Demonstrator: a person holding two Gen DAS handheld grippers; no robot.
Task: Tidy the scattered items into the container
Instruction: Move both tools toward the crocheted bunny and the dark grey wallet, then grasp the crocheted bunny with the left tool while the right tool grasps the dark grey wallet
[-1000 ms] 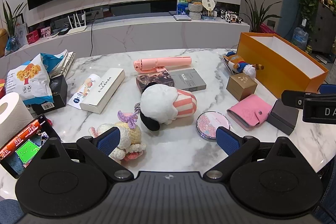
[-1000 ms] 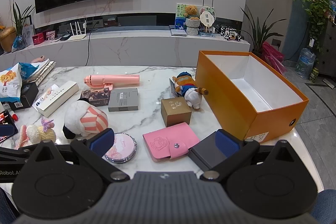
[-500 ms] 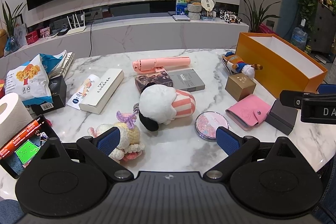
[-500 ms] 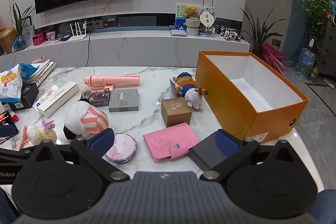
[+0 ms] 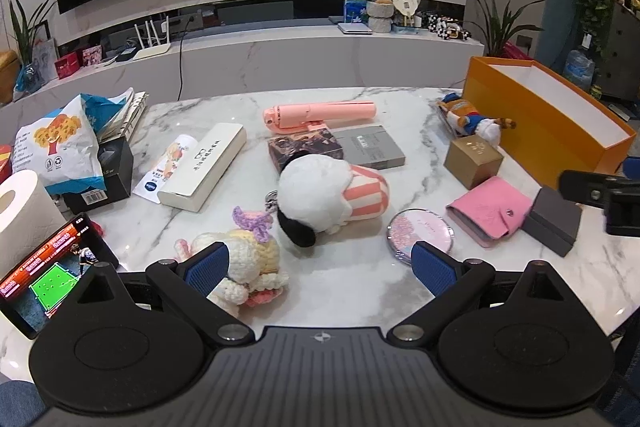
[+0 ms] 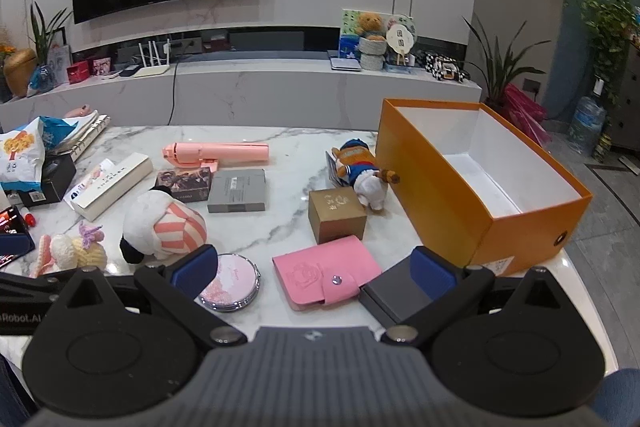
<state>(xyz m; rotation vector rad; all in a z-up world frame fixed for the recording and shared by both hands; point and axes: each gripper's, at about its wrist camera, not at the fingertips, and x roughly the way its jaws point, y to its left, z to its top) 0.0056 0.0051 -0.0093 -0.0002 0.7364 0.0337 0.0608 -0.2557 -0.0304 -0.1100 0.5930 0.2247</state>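
The orange box stands open and looks empty at the right end of the marble surface; nothing is packed yet, so I judge this the opening step, choosing a first item. Nearest the box lie a small plush figure against its left wall, a brown cube box just beside that, then a pink wallet and a dark grey box. The right gripper hovers released over the wallet, holding nothing; the next move calls for lowering and closing on it. Further from the box, the left gripper also gapes empty near a crochet doll, a striped plush and a round mirror. The wallet's neighbours crowd its edges
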